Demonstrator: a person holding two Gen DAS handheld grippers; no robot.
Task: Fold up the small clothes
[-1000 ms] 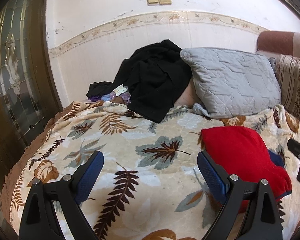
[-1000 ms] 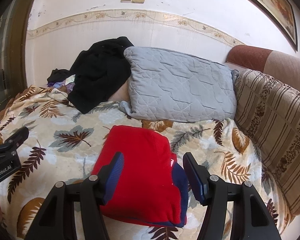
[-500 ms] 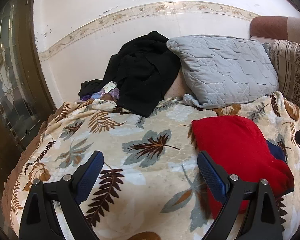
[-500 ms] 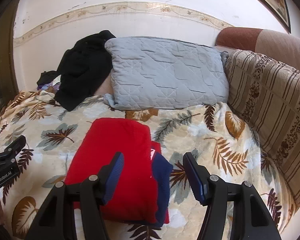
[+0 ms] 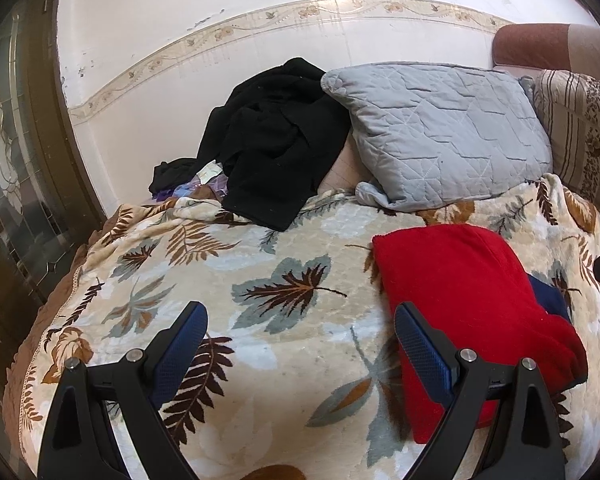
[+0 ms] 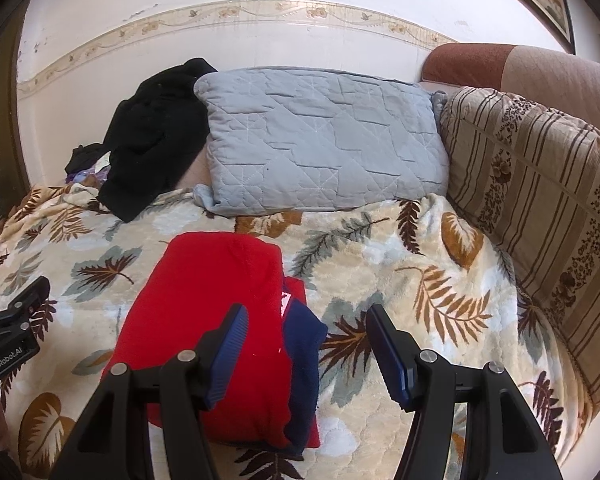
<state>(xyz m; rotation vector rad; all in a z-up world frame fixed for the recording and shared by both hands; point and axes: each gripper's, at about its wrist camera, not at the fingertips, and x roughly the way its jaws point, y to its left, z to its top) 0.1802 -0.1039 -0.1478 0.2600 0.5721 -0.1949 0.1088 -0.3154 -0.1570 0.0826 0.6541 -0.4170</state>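
Both grippers, left gripper (image 5: pixel 300 344) and right gripper (image 6: pixel 306 344), hang open and empty above the leaf-print blanket (image 5: pixel 260 320). Between them lies the red garment (image 6: pixel 216 300), already a compact rectangle near the front, likely set flat so its fold keeps.

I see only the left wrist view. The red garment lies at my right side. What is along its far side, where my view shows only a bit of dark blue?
Observer: In the right wrist view, the red garment has a navy layer showing along its right edge.
Operator: Is the right gripper holding it?
Observer: No. The right gripper is open, above that navy edge, nothing between its jaws.
Operator: What is beyond that?
Observer: A striped brown cushion borders the leaf-print blanket.
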